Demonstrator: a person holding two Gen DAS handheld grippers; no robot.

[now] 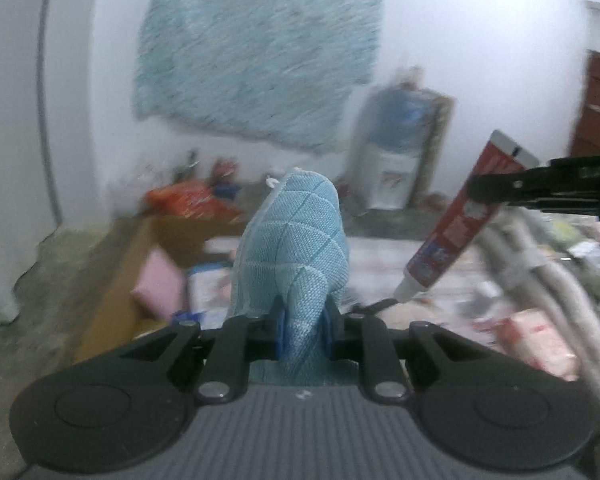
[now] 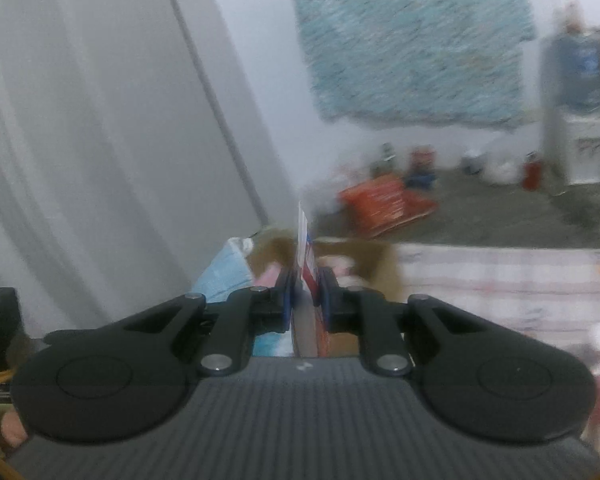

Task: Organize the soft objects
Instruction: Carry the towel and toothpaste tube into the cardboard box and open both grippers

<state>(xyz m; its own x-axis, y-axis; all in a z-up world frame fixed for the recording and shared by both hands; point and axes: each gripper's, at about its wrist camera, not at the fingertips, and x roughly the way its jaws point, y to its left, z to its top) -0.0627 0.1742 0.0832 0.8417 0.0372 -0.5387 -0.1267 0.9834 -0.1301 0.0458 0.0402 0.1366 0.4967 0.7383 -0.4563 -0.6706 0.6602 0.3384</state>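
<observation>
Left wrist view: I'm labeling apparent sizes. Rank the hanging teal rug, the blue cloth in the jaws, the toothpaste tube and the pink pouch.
1. Hanging teal rug
2. Blue cloth, enlarged by nearness
3. Toothpaste tube
4. Pink pouch, close to the tube

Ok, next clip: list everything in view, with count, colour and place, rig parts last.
Cloth: one, light blue quilted, clamped upright in the left tongs.
Tube: one, red and white, held tilted in the right tongs, cap down.
Cardboard box: one, brown, left of the cloth.
Pink pad: one, inside the box.
Wall hanging: one, blue-green, on the white wall.
Water dispenser: one, white with a blue bottle, by the wall.
Orange packets: blurred, count unclear, on the floor.
Checked sheet: one, pale, right of the box.
Left tongs: black, shut.
Right tongs: black, shut.
</observation>
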